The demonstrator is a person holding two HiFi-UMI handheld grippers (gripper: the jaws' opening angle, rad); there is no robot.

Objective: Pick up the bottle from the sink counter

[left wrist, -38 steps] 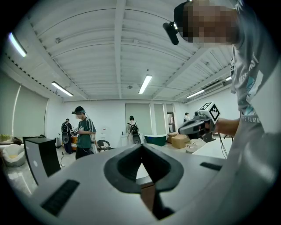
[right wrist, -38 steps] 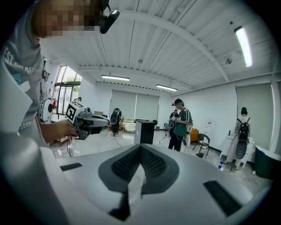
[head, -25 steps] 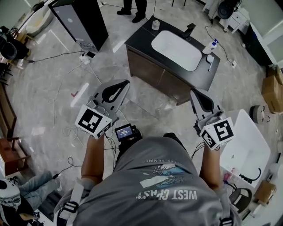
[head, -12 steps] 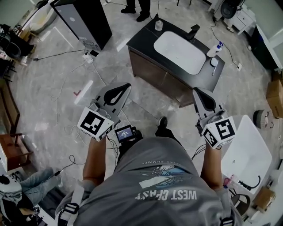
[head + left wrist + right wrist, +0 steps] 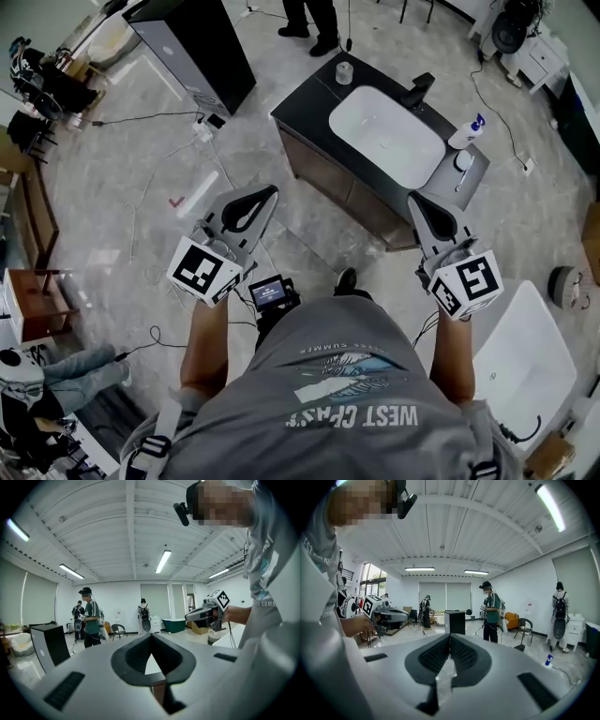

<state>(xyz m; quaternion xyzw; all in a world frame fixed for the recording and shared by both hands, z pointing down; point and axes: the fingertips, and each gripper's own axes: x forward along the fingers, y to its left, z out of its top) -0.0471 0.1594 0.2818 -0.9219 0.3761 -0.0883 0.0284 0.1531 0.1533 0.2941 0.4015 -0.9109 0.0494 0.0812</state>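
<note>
A white bottle with a blue pump top (image 5: 466, 133) stands at the right end of the dark sink counter (image 5: 309, 103), beside the white basin (image 5: 386, 137) and right of the black faucet (image 5: 419, 90). The same bottle shows small, low at the right, in the right gripper view (image 5: 548, 660). My left gripper (image 5: 269, 192) hangs over the floor, short of the counter's front, its jaws shut and empty (image 5: 150, 635). My right gripper (image 5: 416, 200) is near the counter's front right corner, also shut with nothing in it (image 5: 449, 638).
A small white cup (image 5: 344, 72) sits at the counter's left end. A tall black cabinet (image 5: 192, 47) stands to the left, with cables (image 5: 141, 117) on the floor. A white tub (image 5: 520, 347) lies at the lower right. A person's legs (image 5: 314, 19) are behind the counter.
Both grippers have moved forward with the person toward the sink counter, which now lies lower and closer in the head view. Both pairs of jaws look the same as before.
</note>
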